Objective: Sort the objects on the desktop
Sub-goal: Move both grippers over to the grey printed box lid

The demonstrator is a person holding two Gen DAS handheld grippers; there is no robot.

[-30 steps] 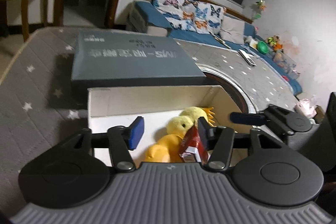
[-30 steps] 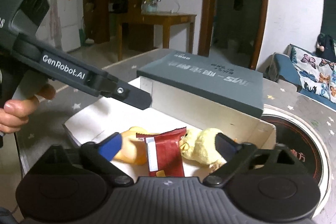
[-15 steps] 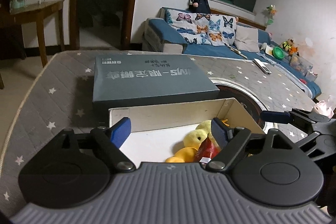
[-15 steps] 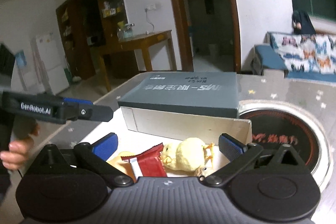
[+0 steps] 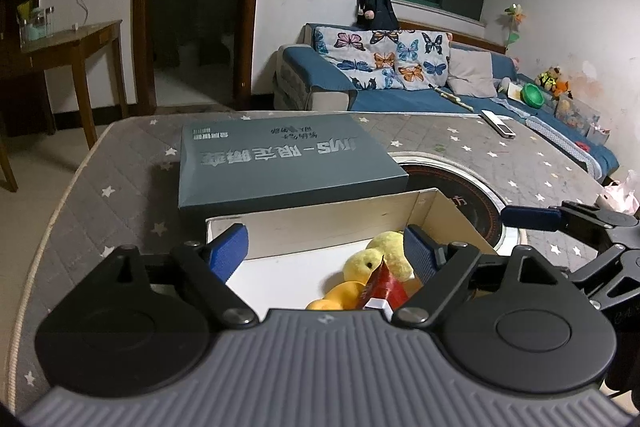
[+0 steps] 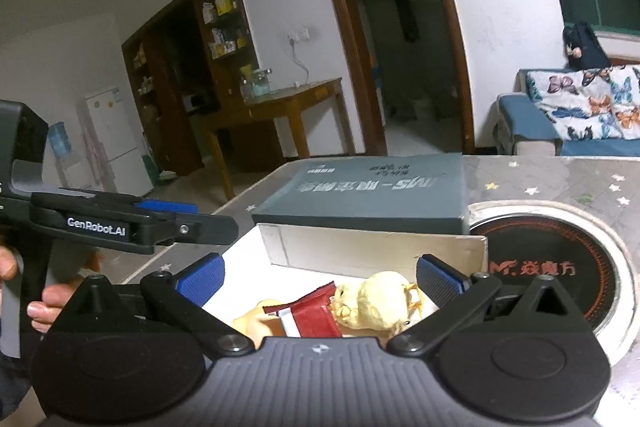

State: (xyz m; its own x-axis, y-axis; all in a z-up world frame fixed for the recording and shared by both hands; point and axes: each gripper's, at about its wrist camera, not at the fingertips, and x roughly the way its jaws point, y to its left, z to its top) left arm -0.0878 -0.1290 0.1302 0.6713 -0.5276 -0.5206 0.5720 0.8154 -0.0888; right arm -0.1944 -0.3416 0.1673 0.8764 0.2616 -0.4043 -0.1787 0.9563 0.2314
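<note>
A white open box (image 5: 328,223) sat on a grey star-print table (image 5: 120,187), and the sorted things lay inside it toward its right end. A yellow plush chick (image 6: 376,301) lay against the right wall. A red packet (image 6: 314,317) leaned on the chick, and an orange plush (image 5: 340,295) lay just beside the packet, partly under it. The rest of the box floor was bare white.

Behind the box, touching its far wall, lay a flat grey lid (image 5: 280,159) with pale lettering. To the right of both, a round black cooktop (image 6: 560,267) was set into the table. A white remote (image 5: 498,123) lay well apart at the far edge.

The left gripper (image 5: 326,253) hung above the near edge of the box, its blue-padded jaws spread wide and holding nothing. The right gripper (image 6: 320,277) hung over the box too, its jaws likewise spread wide and empty. In the right wrist view a hand (image 6: 44,307) gripped the left gripper's handle.

Beyond the table stood a blue sofa (image 5: 360,87) with a butterfly throw, and a wooden side table (image 5: 72,43)
</note>
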